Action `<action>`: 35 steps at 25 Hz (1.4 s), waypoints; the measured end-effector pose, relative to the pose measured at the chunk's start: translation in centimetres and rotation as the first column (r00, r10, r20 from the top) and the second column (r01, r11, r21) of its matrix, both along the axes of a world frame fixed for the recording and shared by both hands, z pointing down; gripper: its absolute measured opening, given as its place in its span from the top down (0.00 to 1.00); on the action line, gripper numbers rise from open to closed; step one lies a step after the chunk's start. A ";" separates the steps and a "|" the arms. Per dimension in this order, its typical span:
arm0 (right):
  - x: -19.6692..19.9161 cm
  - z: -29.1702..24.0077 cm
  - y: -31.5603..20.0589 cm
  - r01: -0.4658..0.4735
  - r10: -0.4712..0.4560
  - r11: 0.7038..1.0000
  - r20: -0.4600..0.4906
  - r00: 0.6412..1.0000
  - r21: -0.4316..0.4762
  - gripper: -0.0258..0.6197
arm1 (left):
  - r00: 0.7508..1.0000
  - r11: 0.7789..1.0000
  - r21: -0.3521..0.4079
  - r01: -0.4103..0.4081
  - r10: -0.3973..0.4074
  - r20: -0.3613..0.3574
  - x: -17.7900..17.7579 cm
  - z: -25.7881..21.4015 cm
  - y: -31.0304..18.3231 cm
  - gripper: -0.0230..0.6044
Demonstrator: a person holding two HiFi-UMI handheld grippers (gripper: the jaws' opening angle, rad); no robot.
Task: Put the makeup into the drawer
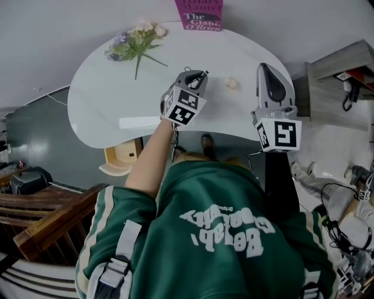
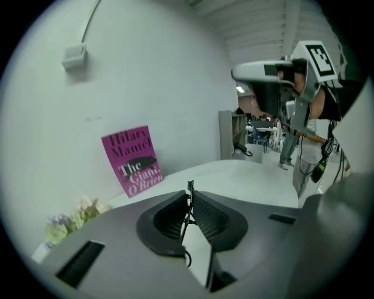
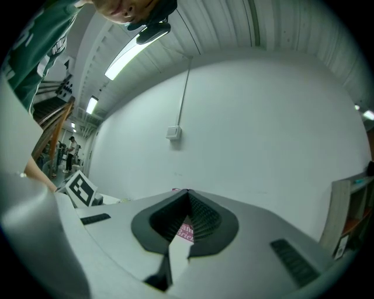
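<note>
Since my left claw [image 2: 190, 196] is clamped on the thin makeup stick [image 2: 189, 186] short of the pink book [image 2: 132, 160], I judge it light, slippery, best pinched mid-length.

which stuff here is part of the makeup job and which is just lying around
Job: thin black makeup stick in the left gripper; small beige item on the table, perhaps makeup; wooden drawer beneath it, seemingly.
Lying about: flowers; pink book.

Left gripper [image 1: 197, 77], right gripper [image 1: 263, 66]: two. One makeup stick [image 2: 190, 187], table [image 1: 105, 99], book [image 1: 200, 14], bouquet [image 1: 135, 42] each.
</note>
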State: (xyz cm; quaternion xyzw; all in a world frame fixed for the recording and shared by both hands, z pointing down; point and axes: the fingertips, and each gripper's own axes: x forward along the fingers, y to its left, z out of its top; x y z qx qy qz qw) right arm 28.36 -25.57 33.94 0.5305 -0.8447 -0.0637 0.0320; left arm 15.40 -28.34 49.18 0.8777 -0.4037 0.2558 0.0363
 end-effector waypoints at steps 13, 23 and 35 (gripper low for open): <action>-4.3 -2.9 0.9 0.087 -0.088 0.994 0.007 0.996 0.072 0.95 | 0.975 0.900 0.396 0.183 -0.114 -0.191 -4.0 -16.9 3.6 0.89; -16.2 -2.9 2.2 0.326 -0.327 0.942 0.001 0.945 0.077 0.95 | 0.910 0.809 0.420 0.412 -0.346 -0.226 -16.0 -18.5 7.7 0.89; -36.1 -2.9 8.0 0.663 -0.663 0.747 -0.006 0.748 0.060 0.95 | 0.731 0.602 0.439 0.667 -0.641 -0.232 -32.7 -20.0 17.7 0.89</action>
